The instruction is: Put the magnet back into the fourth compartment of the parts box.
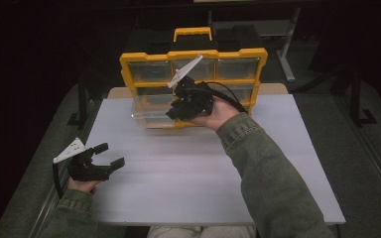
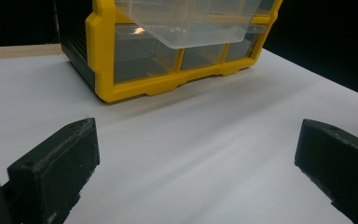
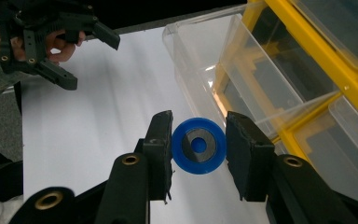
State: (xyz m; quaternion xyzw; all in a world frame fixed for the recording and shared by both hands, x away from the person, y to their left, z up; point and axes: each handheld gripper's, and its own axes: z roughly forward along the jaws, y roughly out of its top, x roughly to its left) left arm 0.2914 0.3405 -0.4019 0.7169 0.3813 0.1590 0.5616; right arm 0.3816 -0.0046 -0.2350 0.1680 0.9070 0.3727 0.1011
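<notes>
A yellow-framed organizer [image 1: 193, 54] with clear drawers stands upright at the far middle of the white table [image 1: 178, 173]. One clear drawer [image 1: 149, 115] is pulled out at its lower left. My right gripper [image 1: 178, 106] hovers over that drawer. In the right gripper view its jaws [image 3: 199, 123] are shut on a small blue disc [image 3: 198, 145] with a grey inner ring, held by its rim just beside the open drawer [image 3: 200, 60]. My left gripper [image 1: 110, 154] rests open near the table's left front edge, jaws [image 2: 198, 140] wide apart with nothing between them.
The organizer [image 2: 102, 60] has a black body and a yellow carry handle [image 1: 192, 32] on top. Bare white tabletop spreads between the two hands. Dark floor and table legs surround the table. The left gripper [image 3: 91, 61] appears far off in the right gripper view.
</notes>
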